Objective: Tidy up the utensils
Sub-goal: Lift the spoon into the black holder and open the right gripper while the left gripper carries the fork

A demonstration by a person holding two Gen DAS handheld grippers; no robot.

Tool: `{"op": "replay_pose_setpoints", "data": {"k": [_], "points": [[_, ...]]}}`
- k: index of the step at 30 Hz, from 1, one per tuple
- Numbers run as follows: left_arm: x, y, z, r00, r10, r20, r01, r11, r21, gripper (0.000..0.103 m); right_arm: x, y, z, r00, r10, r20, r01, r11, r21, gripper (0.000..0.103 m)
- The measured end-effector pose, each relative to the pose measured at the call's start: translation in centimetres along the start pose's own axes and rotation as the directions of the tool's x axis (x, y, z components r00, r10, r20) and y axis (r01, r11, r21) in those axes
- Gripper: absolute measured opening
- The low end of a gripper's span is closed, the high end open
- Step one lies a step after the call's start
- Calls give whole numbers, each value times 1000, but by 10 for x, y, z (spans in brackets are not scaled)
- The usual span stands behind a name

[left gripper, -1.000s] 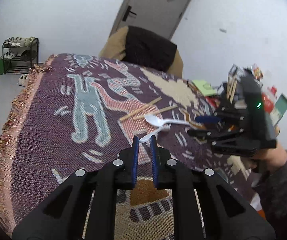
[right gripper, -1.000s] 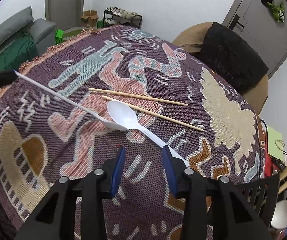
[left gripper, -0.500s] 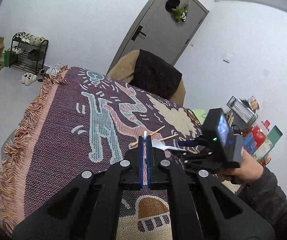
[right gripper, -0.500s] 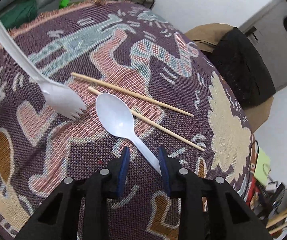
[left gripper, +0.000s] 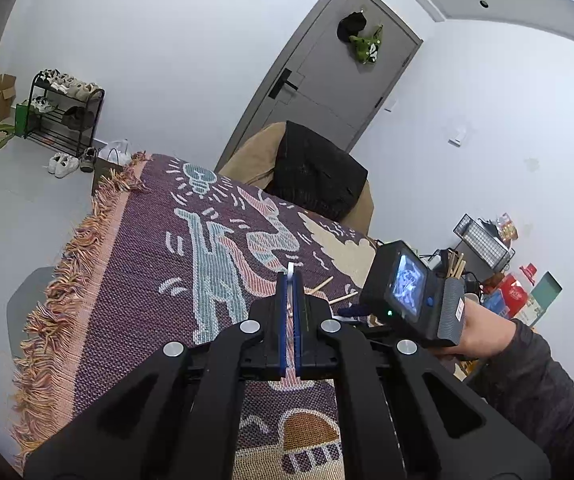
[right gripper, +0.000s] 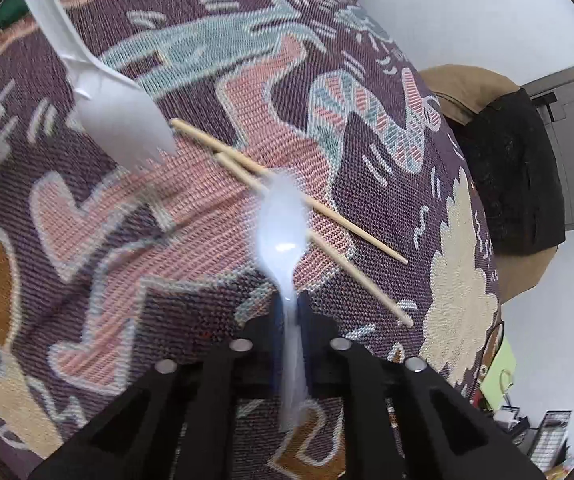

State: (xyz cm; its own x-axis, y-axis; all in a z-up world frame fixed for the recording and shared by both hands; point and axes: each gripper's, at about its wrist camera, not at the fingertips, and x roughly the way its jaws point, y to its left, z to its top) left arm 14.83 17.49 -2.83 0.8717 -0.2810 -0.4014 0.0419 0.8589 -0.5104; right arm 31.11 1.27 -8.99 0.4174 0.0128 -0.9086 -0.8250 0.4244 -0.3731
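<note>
My left gripper [left gripper: 289, 280] is shut on the handle of a white plastic fork [left gripper: 290, 269], seen edge-on between its fingers; in the right wrist view the fork [right gripper: 115, 120] hangs in the air at upper left. My right gripper [right gripper: 289, 304] is shut on the handle of a white plastic spoon [right gripper: 283, 224], whose bowl points forward above the cloth. Two wooden chopsticks [right gripper: 287, 196] lie crossed on the patterned cloth under the spoon. The right gripper's body [left gripper: 411, 296] shows in the left wrist view to the right of my left gripper.
The table is covered by a purple patterned cloth [left gripper: 147, 248] with a fringed left edge. A black wire holder with chopsticks [left gripper: 455, 264] and packets stand at the right. A chair with a dark jacket [left gripper: 315, 176] is behind the table.
My right gripper has shut on the spoon handle and lifted it off the cloth. My left gripper has raised the fork higher, away from the table.
</note>
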Motion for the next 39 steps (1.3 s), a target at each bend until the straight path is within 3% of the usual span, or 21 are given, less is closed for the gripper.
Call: {"op": "replay_pose_setpoints", "data": {"k": [8, 13, 19, 30, 39], "points": [[-6, -15, 11, 999, -25, 20, 24, 999, 28, 3, -56, -21, -39, 983, 25, 184, -64, 976, 209, 8], [-7, -38, 20, 998, -63, 30, 61, 996, 65, 3, -103, -40, -75, 946, -26, 322, -84, 942, 324, 8], [-3, -82, 33, 992, -126, 27, 121, 983, 138, 3, -150, -73, -119, 885, -140, 444, -91, 883, 461, 8], [15, -173, 48, 974, -224, -21, 222, 942, 252, 3, -192, -125, -208, 736, -355, 576, -163, 733, 660, 8], [46, -244, 46, 960, -258, -104, 278, 901, 333, 3, -166, -144, -248, 672, -439, 596, -213, 656, 724, 8]]}}
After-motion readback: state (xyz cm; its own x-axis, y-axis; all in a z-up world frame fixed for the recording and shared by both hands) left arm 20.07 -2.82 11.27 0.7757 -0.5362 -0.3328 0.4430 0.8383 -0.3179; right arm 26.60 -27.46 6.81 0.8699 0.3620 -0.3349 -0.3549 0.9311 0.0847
